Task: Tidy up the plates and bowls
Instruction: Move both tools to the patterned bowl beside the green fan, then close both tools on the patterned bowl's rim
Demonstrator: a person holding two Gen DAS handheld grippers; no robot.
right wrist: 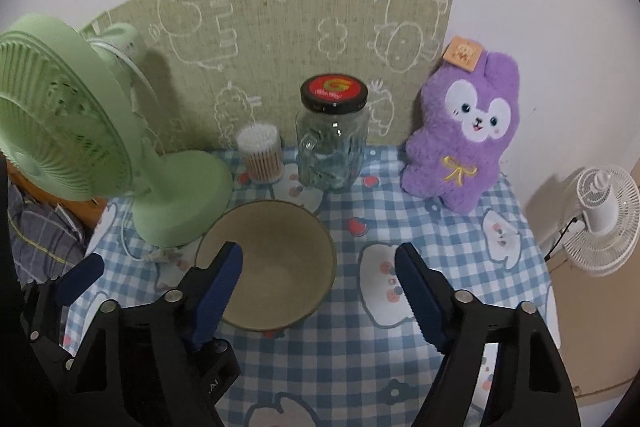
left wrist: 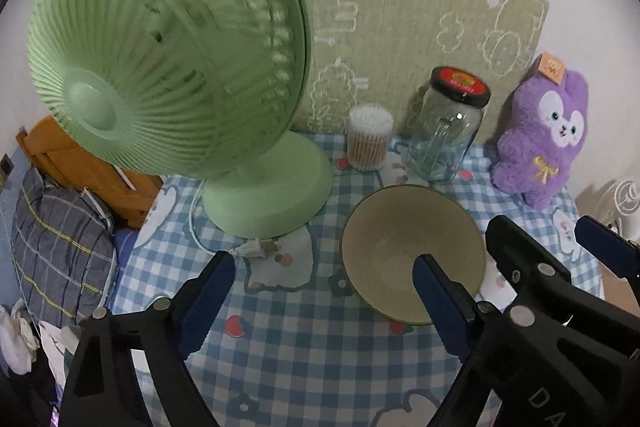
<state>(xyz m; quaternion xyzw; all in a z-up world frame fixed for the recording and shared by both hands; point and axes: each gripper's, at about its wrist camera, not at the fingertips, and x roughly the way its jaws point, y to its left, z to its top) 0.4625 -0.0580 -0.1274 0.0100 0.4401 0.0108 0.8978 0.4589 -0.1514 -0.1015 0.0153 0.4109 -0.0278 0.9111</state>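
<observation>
- The bowl (right wrist: 266,265) sits upright and empty on the checked cloth of the table (right wrist: 440,227), just in front of the jar (right wrist: 333,137) and beside the base of the green fan (right wrist: 182,195).
- The bowl is round, so no long axis governs the approach; its rim is the likely place to grip.
- The right hand-held gripper (right wrist: 319,293) hovers with fingers apart: the left finger overlaps the bowl's near-left rim, the right finger stands clear to its right.
- The left hand-held gripper (left wrist: 324,301), also apart, has the bowl ahead and to its right.
- Judging by overlap, the right one seems nearer.
</observation>
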